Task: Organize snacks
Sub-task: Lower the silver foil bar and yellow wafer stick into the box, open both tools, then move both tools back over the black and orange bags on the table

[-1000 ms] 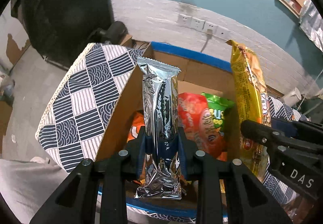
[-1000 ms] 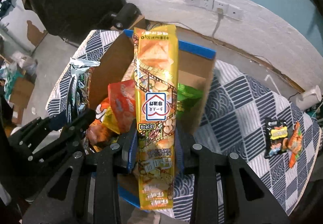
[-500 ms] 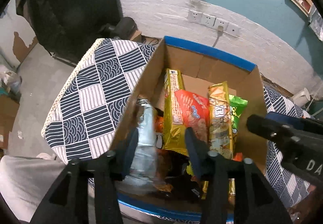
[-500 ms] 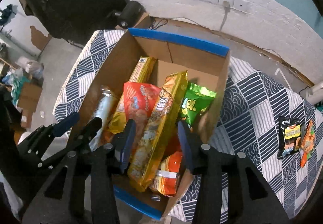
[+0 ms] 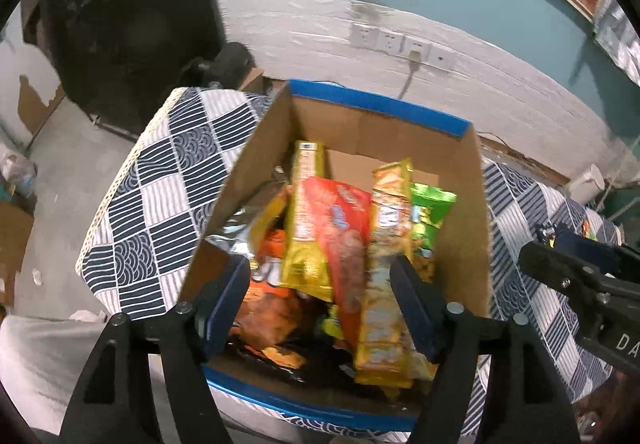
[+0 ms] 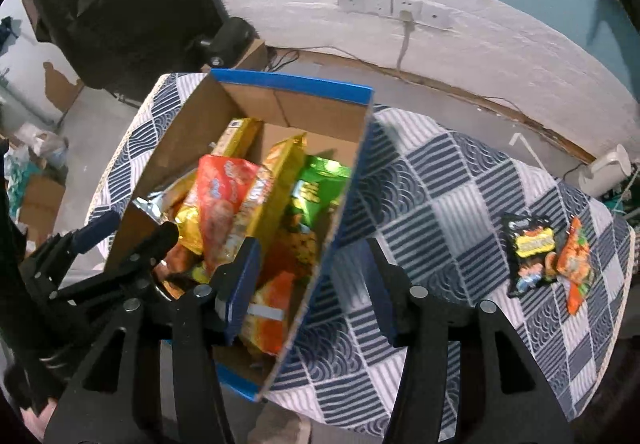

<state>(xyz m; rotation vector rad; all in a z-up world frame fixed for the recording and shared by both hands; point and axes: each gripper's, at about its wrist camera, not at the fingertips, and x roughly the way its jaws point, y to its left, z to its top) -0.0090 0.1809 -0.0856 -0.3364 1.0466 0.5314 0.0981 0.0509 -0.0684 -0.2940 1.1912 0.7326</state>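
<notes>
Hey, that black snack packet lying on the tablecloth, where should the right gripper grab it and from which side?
Come straight down from above onto the black snack packet. It lies flat on the checked tablecloth, so pinch across its narrow width at the left long edge; the orange packet crowds the right edge.

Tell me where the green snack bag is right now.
The green snack bag stands inside the cardboard box, against its right wall, beside the tall yellow pack; the left wrist view shows it there too.

Both wrist views look steeply down from close above; shared: snack box (image 5: 464, 204) (image 6: 320, 244), left view centred, right view offset rightward over table (image 6: 460, 204).
</notes>
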